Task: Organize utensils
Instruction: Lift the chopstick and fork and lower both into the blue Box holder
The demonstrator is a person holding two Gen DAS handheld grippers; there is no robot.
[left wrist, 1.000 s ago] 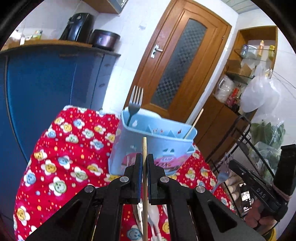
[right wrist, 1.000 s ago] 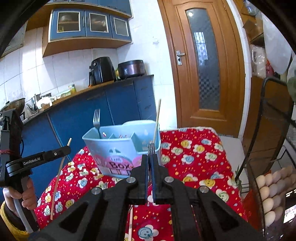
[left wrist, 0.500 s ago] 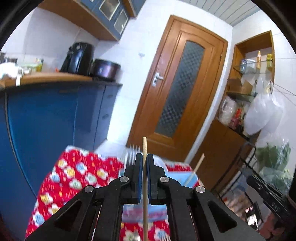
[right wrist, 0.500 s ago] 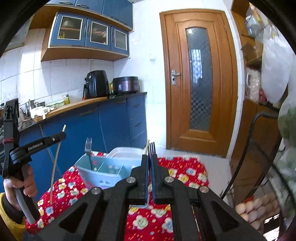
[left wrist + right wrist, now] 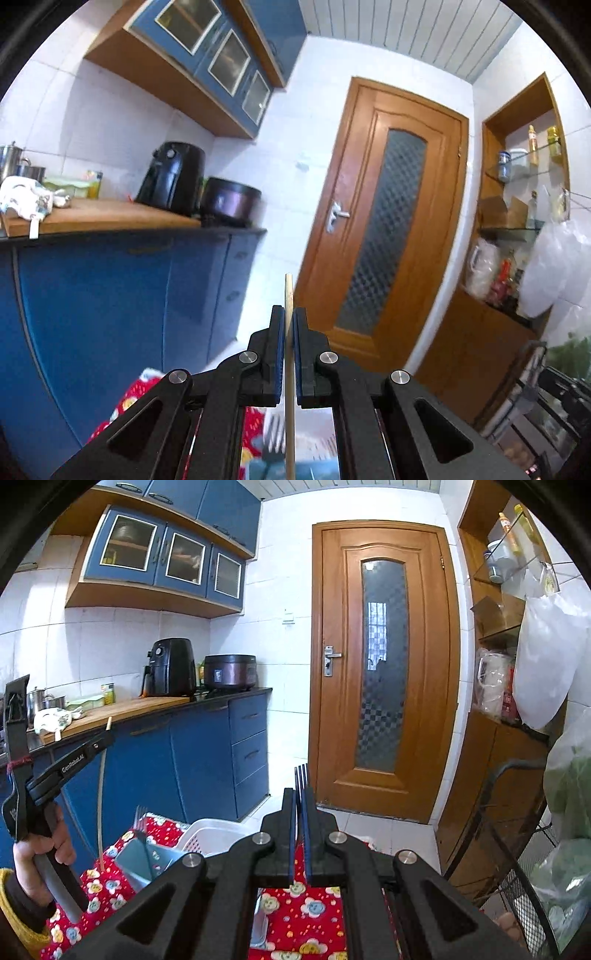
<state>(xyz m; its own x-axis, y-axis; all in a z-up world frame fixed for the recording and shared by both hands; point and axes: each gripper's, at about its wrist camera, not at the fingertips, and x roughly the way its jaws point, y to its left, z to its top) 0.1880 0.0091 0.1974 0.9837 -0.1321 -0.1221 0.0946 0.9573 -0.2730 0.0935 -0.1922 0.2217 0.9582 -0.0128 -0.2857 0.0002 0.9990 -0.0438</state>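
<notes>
Left wrist view: chopstick pinched, holder almost out of sight

Left wrist shows the left gripper [image 5: 289,314] clamped on a wooden chopstick [image 5: 289,295], which stands upright between the pads with its tip poking out toward 12 o'clock. At 6 o'clock, beneath the fingers, a blurred fork head [image 5: 274,439] and a sliver of the blue holder [image 5: 314,470] peek through.

Right wrist shows the right gripper [image 5: 300,794] closed on a second fork [image 5: 301,773], tines pointing to 12 o'clock. The holder [image 5: 146,864] sits at 8 o'clock on the red flowered cloth [image 5: 310,915], with the other fork [image 5: 139,819] already standing in it and a white basket [image 5: 207,834] just behind.

Risk, as I judge it: both utensils are held high and the holder sits low in both views, so lowering blind could miss a compartment or knock the light holder over. The thin chopstick could also pivot in the pinch.
</notes>
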